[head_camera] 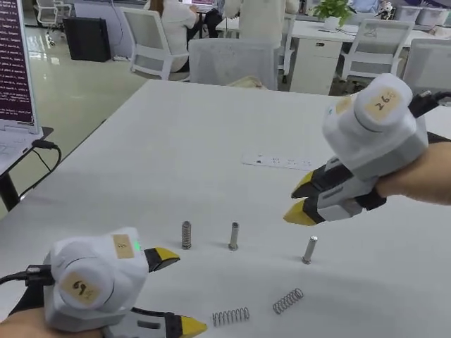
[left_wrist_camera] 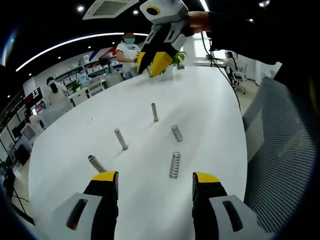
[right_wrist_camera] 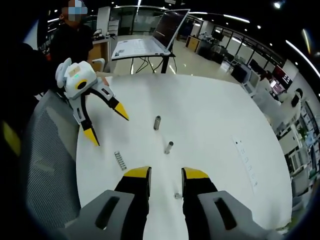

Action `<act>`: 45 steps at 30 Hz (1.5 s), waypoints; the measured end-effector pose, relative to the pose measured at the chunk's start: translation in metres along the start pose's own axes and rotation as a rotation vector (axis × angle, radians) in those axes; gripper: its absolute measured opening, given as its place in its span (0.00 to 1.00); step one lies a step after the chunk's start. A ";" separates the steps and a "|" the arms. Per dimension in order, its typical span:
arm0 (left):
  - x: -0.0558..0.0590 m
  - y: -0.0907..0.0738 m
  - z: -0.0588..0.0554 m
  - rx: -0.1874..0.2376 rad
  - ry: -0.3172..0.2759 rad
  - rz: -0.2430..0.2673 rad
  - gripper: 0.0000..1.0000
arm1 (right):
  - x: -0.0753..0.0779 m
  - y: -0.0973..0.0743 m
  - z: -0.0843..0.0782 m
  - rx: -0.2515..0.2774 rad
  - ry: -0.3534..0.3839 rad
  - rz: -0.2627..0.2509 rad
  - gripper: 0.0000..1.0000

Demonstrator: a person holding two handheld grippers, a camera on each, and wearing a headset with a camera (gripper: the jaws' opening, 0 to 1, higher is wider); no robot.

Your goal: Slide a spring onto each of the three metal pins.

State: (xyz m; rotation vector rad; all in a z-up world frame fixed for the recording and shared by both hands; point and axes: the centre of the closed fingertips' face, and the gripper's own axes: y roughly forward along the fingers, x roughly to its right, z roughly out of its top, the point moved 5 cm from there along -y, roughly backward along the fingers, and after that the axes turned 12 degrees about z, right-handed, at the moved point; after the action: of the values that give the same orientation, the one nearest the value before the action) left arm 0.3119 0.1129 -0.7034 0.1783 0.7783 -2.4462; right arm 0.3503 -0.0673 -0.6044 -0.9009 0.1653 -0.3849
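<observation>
Three metal pins stand in a row on the white table point(head_camera: 211, 141). The left pin point(head_camera: 186, 235) wears a spring; the middle pin point(head_camera: 233, 236) and the right pin point(head_camera: 309, 249) are bare. Two loose springs point(head_camera: 231, 316) point(head_camera: 288, 301) lie in front of them. My left gripper point(head_camera: 180, 291) is open and empty at the near left, just short of the nearer spring point(left_wrist_camera: 174, 164). My right gripper point(head_camera: 299, 199) hovers open and empty above the right pin point(right_wrist_camera: 177, 195), which shows low between its jaws.
A flat white strip point(head_camera: 278, 162) lies on the table beyond the pins. A laptop point(head_camera: 14, 77) stands off the table's left side. Mesh chairs point(head_camera: 232, 62) and people line the far edge.
</observation>
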 end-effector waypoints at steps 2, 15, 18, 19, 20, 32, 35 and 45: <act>0.001 0.003 0.000 -0.001 0.003 -0.009 0.55 | -0.002 -0.001 -0.004 0.006 0.011 -0.003 0.22; 0.006 0.017 -0.006 -0.029 0.010 -0.044 0.54 | -0.012 -0.003 -0.036 0.077 0.098 -0.018 0.23; 0.008 0.019 -0.008 -0.037 0.011 -0.055 0.54 | -0.015 -0.004 -0.048 0.089 0.114 -0.023 0.24; 0.008 0.019 -0.008 -0.038 0.011 -0.056 0.54 | -0.015 -0.004 -0.049 0.092 0.119 -0.022 0.25; 0.009 0.020 -0.008 -0.040 0.014 -0.060 0.53 | -0.017 -0.004 -0.054 0.095 0.130 -0.023 0.25; 0.018 0.026 -0.011 -0.054 0.021 -0.094 0.52 | -0.033 0.000 -0.090 0.152 0.214 -0.031 0.26; 0.020 0.028 -0.011 -0.055 0.025 -0.099 0.52 | -0.036 -0.001 -0.096 0.179 0.234 -0.042 0.26; 0.028 0.034 -0.011 -0.056 0.043 -0.129 0.46 | -0.048 0.001 -0.119 0.219 0.298 -0.054 0.29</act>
State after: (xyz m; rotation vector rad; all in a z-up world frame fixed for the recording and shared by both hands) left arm 0.3070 0.0833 -0.7368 0.1640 0.9017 -2.5454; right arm 0.2709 -0.1351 -0.6791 -0.6296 0.3662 -0.5757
